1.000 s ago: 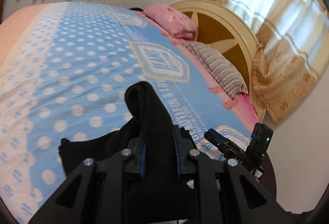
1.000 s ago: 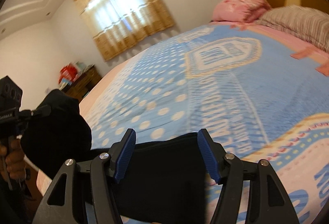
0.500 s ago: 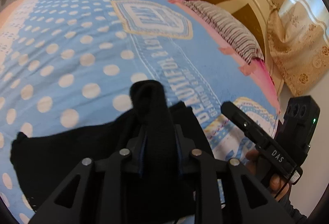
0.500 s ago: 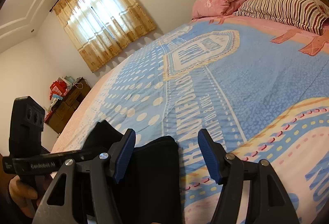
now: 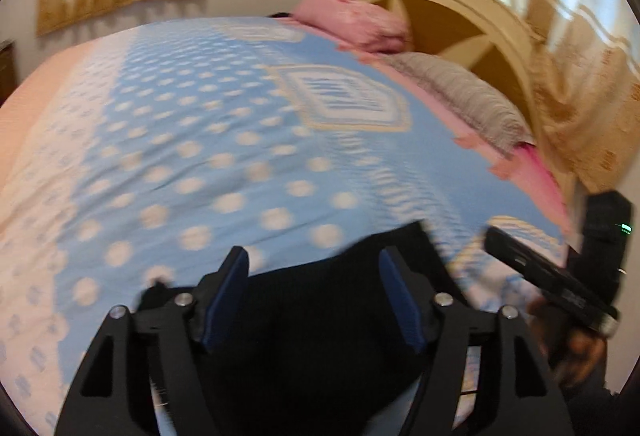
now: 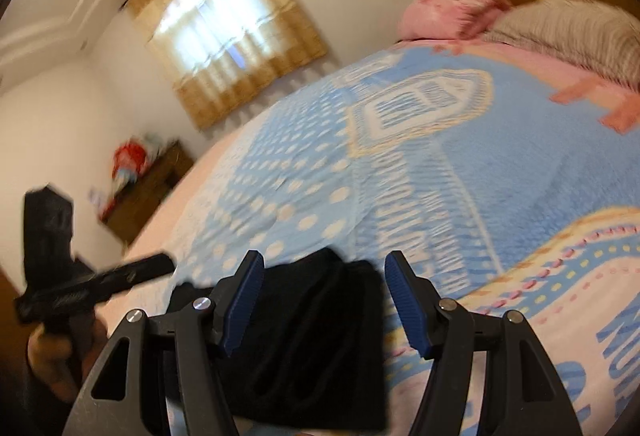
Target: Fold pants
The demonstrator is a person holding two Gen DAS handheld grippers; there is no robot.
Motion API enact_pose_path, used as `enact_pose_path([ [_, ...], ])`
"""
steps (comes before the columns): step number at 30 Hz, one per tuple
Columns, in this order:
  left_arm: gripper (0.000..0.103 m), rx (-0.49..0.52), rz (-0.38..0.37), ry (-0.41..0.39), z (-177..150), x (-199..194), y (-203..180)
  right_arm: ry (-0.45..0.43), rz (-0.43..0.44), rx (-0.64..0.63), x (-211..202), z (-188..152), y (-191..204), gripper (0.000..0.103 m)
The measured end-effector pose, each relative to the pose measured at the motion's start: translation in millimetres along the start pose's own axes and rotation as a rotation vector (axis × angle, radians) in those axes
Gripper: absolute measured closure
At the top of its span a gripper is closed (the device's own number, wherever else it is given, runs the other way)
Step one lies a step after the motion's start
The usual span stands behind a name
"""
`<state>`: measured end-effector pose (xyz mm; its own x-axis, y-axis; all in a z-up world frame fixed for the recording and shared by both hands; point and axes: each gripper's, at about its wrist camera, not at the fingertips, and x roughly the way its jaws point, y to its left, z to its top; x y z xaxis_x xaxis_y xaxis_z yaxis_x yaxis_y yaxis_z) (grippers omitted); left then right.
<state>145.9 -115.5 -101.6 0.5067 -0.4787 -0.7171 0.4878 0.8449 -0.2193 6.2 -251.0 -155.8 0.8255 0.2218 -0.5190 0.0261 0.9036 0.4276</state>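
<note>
While the black pants [image 5: 320,316] lie folded on the bed [image 5: 240,155] | my left hand-held gripper [image 5: 316,300] has just been opening, fabric between its jaws unpinched | right hand-held gripper [image 6: 324,300] wide, empty | soft, limp: pinch the folded edge.

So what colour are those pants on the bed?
Black pants, clearest in the right wrist view.

Both views motion-blurred. Bedspread [image 5: 248,139] lettering beside the black pants [image 5: 320,316] unreadable. Pants' near edge cut off by the frame bottom and hidden behind the left gripper [image 5: 316,296] arms. Stuff on the dresser [image 6: 148,183] beyond the pants too smeared to identify. Hand [image 6: 52,360] below the dresser mostly cropped.
</note>
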Motion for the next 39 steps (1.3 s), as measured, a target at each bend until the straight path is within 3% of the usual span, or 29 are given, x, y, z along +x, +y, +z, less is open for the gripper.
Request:
enact_pose_path([
  [5,0.026,-0.086,0.111,0.022,-19.2,9.3,50.2,0.191,-0.029,-0.054,22.2,-26.3,10.5,0.039],
  [6,0.026,-0.095,0.128,0.029,-24.0,12.1,56.9,0.233,-0.018,-0.055,25.8,-32.4,9.8,0.044],
  [7,0.026,-0.104,0.145,0.037,-29.0,15.2,63.4,0.247,-0.023,-0.064,27.4,-35.3,10.0,0.068],
  [8,0.026,-0.110,0.160,0.048,-34.4,19.7,69.6,0.250,-0.039,-0.074,27.3,-36.7,9.8,0.077],
  [10,0.026,-0.121,0.184,0.069,-43.3,28.6,78.5,0.249,-0.053,-0.065,26.1,-36.4,4.0,0.083],
  [12,0.023,-0.144,0.186,0.085,-51.4,35.7,87.6,0.265,-0.058,-0.043,25.9,-36.9,-1.5,0.085],
  [15,0.011,-0.166,0.186,0.073,-55.5,39.1,93.7,0.294,-0.060,-0.005,29.4,-42.7,-14.6,0.085],
  [18,0.010,-0.174,0.180,0.071,-56.5,39.0,94.8,0.296,-0.024,0.041,28.4,-43.8,-23.8,0.085],
  [23,0.010,-0.174,0.163,0.060,-56.3,29.9,90.1,0.268,-0.023,-0.045,23.1,-37.3,-7.6,0.083],
  [24,0.010,-0.172,0.159,0.059,-56.6,29.2,89.3,0.254,-0.021,-0.044,21.5,-34.5,-5.9,0.077],
  [27,0.010,-0.156,0.154,0.054,-56.7,26.9,83.3,0.173,-0.017,-0.037,15.8,-19.4,-3.4,0.037],
  [30,0.010,-0.135,0.169,0.047,-56.6,25.8,78.6,0.148,-0.034,-0.022,25.9,-3.7,-5.4,0.037],
  [32,0.010,-0.130,0.176,0.044,-56.3,24.9,78.4,0.176,-0.010,0.006,40.4,2.9,-8.0,0.037],
  [33,0.010,-0.129,0.180,0.041,-56.3,24.2,78.7,0.208,0.000,0.013,49.5,3.6,-8.3,0.045],
  [34,0.010,-0.130,0.188,0.036,-56.3,23.3,79.9,0.241,-0.020,0.014,58.3,1.0,-8.8,0.067],
  [36,0.010,-0.136,0.195,0.035,-56.5,23.5,82.5,0.264,-0.038,-0.006,62.6,-5.9,-6.7,0.091],
  [39,0.010,-0.149,0.190,0.032,-58.0,23.8,86.1,0.224,-0.018,-0.025,46.1,-9.7,-2.5,0.096],
])
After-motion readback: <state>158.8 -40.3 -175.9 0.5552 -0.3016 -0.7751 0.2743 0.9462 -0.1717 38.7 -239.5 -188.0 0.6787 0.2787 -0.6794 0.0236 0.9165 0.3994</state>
